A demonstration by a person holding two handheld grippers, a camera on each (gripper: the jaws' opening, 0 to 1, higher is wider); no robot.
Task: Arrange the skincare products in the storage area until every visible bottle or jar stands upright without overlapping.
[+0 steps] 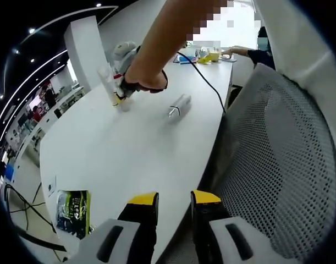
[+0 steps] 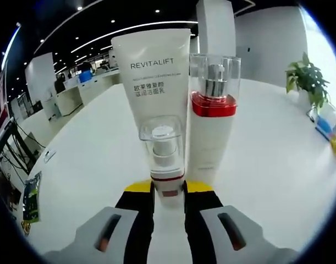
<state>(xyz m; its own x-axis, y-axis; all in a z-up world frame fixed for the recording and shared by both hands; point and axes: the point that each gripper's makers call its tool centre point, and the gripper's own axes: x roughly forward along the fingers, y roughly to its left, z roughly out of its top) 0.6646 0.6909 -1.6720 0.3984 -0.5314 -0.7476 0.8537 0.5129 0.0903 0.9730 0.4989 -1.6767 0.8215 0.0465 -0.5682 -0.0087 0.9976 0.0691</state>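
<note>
A small bottle with a clear cap and a red band stands upright on the white table, and my right gripper is shut on its lower body. Just behind it stand a white REVITALIFT tube and a taller white pump bottle with a red collar under a clear cap. In the left gripper view a person's hand holds the right gripper against that same group of products far across the table. A silvery bottle lies on its side to their right. My left gripper hangs open over the table's near edge.
A grey mesh chair back stands close on the right of the left gripper. A green packet lies near the table edge, also seen as the green packet. A black cable crosses the table. A potted plant stands far right.
</note>
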